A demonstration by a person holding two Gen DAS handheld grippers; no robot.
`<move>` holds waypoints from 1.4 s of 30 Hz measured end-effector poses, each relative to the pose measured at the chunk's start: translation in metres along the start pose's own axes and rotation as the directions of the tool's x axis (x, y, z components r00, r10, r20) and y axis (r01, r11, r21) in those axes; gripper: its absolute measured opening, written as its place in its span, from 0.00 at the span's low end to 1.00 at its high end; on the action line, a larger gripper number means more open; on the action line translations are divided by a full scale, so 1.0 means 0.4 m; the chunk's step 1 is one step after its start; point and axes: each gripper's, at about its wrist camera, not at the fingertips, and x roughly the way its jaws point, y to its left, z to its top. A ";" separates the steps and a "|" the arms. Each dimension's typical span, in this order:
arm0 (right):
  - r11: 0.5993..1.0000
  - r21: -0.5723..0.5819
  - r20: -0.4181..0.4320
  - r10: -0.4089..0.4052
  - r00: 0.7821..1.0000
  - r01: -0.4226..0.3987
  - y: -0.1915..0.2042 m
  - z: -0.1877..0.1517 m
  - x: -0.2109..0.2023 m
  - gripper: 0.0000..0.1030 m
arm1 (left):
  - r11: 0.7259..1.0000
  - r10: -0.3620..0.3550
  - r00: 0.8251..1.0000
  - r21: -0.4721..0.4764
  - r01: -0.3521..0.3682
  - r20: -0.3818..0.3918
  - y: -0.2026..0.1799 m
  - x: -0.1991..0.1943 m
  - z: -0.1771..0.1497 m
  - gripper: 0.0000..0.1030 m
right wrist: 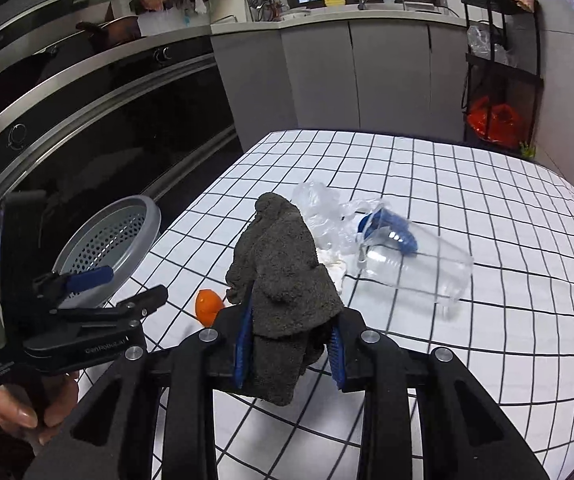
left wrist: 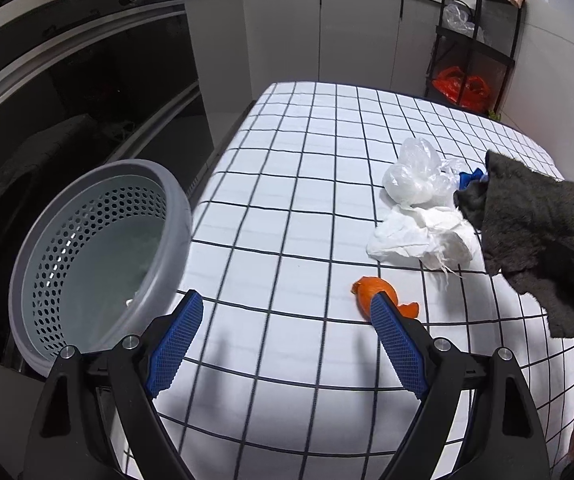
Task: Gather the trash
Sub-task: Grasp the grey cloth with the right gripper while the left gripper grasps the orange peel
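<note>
A: Why is the right tool (right wrist: 287, 344) clamped on that grey cloth (right wrist: 283, 280)?

B: Probably for sweeping the trash toward the grey basket (left wrist: 99, 256) at the bench (left wrist: 287, 168) edge. The left tool (left wrist: 287, 320) hovers spread wide and empty above the orange peel (left wrist: 371, 290).

A: What does each view add?

B: The right one shows a clear plastic cup (right wrist: 415, 268) beside the plastic bag (right wrist: 323, 212); the left shows crumpled tissue (left wrist: 419, 236).

Readable text: one item. White lettering, apparently "GenRoboLab" with the last letters unclear, on the black body of the left gripper (right wrist: 105, 288), near left. Small white label beside it: illegible.
</note>
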 end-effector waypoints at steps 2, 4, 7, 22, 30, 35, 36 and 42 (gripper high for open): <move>1.000 0.012 0.006 -0.009 1.000 0.009 -0.009 0.001 -0.009 0.29 | 1.000 -0.010 1.000 0.005 0.010 -0.011 -0.012 0.010 -0.001 0.81; 1.000 0.018 0.009 -0.016 1.000 0.016 -0.020 0.001 -0.015 0.29 | 1.000 -0.014 1.000 0.008 0.014 -0.018 -0.022 0.020 -0.001 0.81; 0.999 0.027 0.014 -0.021 1.000 0.021 -0.032 -0.001 -0.024 0.29 | 1.000 -0.027 0.999 0.011 0.028 -0.029 -0.036 0.035 -0.001 0.81; 0.999 0.029 0.019 -0.022 1.000 0.021 -0.042 -0.002 -0.032 0.29 | 0.996 -0.085 0.991 0.018 0.087 -0.101 -0.100 0.119 -0.003 0.81; 0.999 0.028 0.016 -0.019 1.000 0.019 -0.042 -0.004 -0.031 0.29 | 0.995 -0.093 0.991 0.019 0.096 -0.092 -0.100 0.117 0.004 0.52; 1.000 0.024 0.016 -0.019 1.000 0.018 -0.038 -0.007 -0.031 0.29 | 0.994 -0.096 0.991 0.034 0.099 -0.093 -0.102 0.108 0.004 0.28; 1.000 0.023 0.016 -0.018 1.000 0.018 -0.037 -0.007 -0.030 0.29 | 0.994 -0.100 0.990 0.034 0.104 -0.095 -0.101 0.106 0.003 0.26; 1.000 0.020 0.015 -0.015 1.000 0.015 -0.036 -0.006 -0.032 0.29 | 0.994 -0.096 0.993 0.038 0.099 -0.075 -0.086 0.076 -0.003 0.24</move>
